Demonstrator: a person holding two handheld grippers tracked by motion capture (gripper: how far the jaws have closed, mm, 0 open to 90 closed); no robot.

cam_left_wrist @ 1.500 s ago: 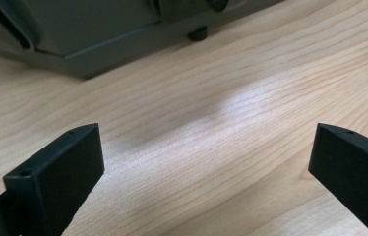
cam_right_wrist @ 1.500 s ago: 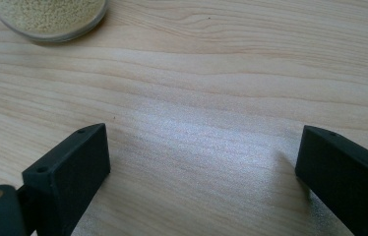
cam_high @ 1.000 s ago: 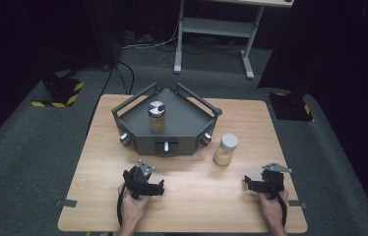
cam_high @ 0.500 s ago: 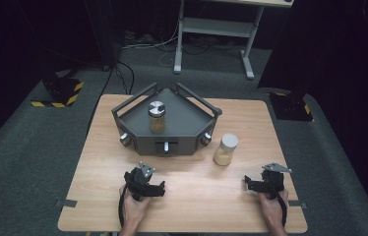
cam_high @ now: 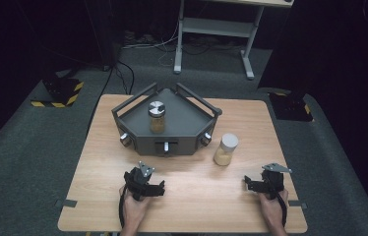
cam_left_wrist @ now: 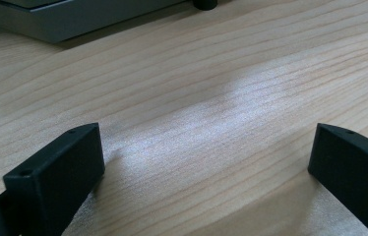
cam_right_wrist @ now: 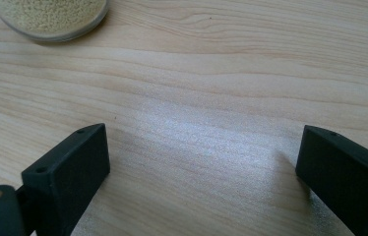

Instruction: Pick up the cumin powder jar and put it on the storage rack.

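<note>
Nothing moved: both grippers, left gripper (cam_high: 145, 184) and right gripper (cam_high: 265, 183), rest low (jaws apart).

Both tongs, left (cam_high: 145, 183) and right (cam_high: 263, 183), gape empty.

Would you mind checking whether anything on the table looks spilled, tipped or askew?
Nothing stands out. Both jars stand upright and capped, one in the grey tray, one beside it on the table. No grains lie loose.
</note>
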